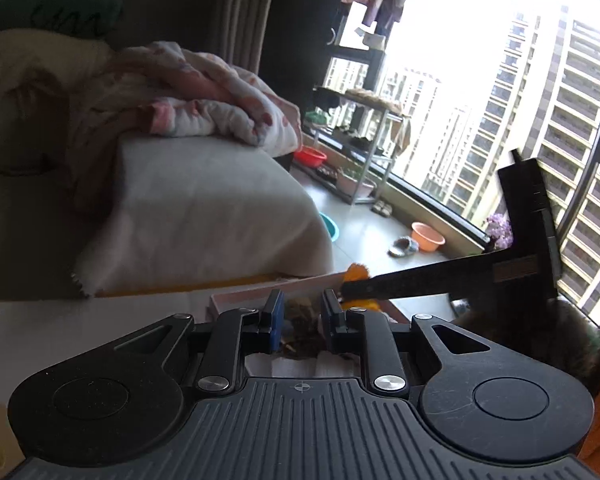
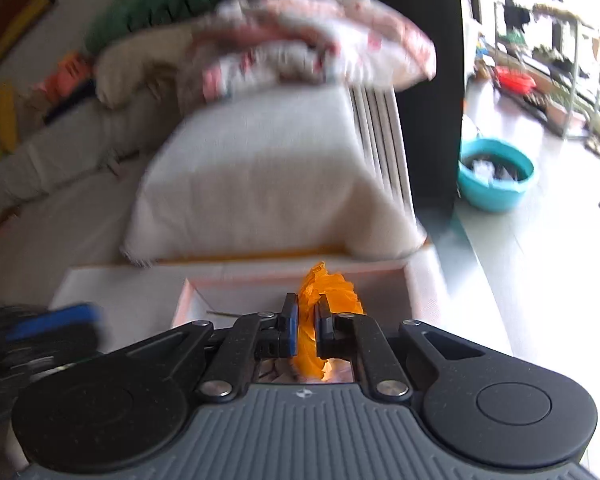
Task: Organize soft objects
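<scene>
Now right tool (image 2: pixel 308 322) grips orange cloth (image 2: pixel 332 288) over pink-rimmed box (image 2: pixel 188 296).

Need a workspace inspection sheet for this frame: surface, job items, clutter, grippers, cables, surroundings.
Surface: white tabletop carrying a shallow pink-rimmed box.
Job's things: crumpled orange soft fabric over the box; brown fuzzy item.
Clutter: nothing seen.
Grippers: right gripper shut on the orange fabric; left gripper narrowly apart around the brown item, contact unclear.
Cables: nothing seen.
Surroundings: cream-covered sofa, floral blanket, teal plastic basin, window.
</scene>
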`<state>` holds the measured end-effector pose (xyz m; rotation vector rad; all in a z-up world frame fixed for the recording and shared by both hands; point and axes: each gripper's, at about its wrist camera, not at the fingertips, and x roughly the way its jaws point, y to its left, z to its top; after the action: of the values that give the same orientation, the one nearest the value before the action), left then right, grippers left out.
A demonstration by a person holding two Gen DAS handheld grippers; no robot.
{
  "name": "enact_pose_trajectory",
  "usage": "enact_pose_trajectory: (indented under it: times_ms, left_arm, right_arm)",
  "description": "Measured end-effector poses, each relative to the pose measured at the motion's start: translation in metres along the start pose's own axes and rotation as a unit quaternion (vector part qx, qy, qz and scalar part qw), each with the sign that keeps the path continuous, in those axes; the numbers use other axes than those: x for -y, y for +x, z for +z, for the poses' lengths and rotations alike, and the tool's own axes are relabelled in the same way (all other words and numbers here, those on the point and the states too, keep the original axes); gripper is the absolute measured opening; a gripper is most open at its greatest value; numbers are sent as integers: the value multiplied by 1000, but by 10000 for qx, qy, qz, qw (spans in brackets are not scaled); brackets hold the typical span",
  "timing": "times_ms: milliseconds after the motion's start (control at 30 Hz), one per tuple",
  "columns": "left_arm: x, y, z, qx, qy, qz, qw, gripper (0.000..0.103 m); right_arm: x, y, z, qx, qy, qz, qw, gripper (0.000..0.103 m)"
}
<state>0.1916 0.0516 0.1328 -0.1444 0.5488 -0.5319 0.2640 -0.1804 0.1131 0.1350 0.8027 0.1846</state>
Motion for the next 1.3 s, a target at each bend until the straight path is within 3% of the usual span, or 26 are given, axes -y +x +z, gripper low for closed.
enact_pose_trajectory:
  times_ms: [133,200,267,333,367,533,633,700,833,900,933,967,1067,1167,1300]
  left_arm:
    - [-6,-33,-29,-58,9,121,9999,22]
    - [-9,-45,-46,-173,55,229,9996,22]
    - [-11,-53,-65,-349,125,310,9988,22]
    - [-13,-58,-86,-560,168,363,9976,22]
    - [-14,-59,-97,-652,166,410,9969,22]
    - [-6,-80,-149,-805,323,861,9925,23]
    - [5,-82,-168,-797,354,1127,9898,23]
    - [10,-77,-174,-829,183,1067,9907,23]
    - [27,-63,-185,-887,149,1046,9904,27]
    - [35,-58,-185,-854,182,1116,9899,39]
    - [38,-56,-185,-837,123,1116,9901,44]
    - [40,-54,-184,-821,36,1103,9905,55]
    - [50,-47,-188,-718,-77,1115,9911,76]
    - [57,-41,-191,-556,-119,1341,9893,77]
    - [64,-34,-193,-454,-6,1674,9848,76]
  right_arm:
    - [-27,37,-15,-480,91,-16,9988,10]
    - [-35,40,-19,-378,-95,-208,9990,15]
    - [-34,35,-19,-388,-107,-94,9991,21]
    - [-31,22,-23,-393,-90,59,9992,42]
    - [-28,11,-26,-286,-97,87,9995,46]
    - [-27,-77,-69,688,-464,13,9965,79]
    - [-27,-112,-108,937,-639,-86,9935,83]
    - [-25,-118,-137,892,-599,-89,9942,85]
    - [-16,-93,-186,314,-296,3,9991,85]
    - [-15,-75,-201,12,-154,92,9998,85]
    - [-14,-68,-207,-102,-83,128,9998,85]
    - [-13,-62,-211,-196,-19,151,9997,86]
    - [-18,-61,-220,62,-70,25,10000,89]
    - [-22,-58,-225,190,-315,-115,9993,94]
    - [-26,-48,-221,133,-612,-699,9956,103]
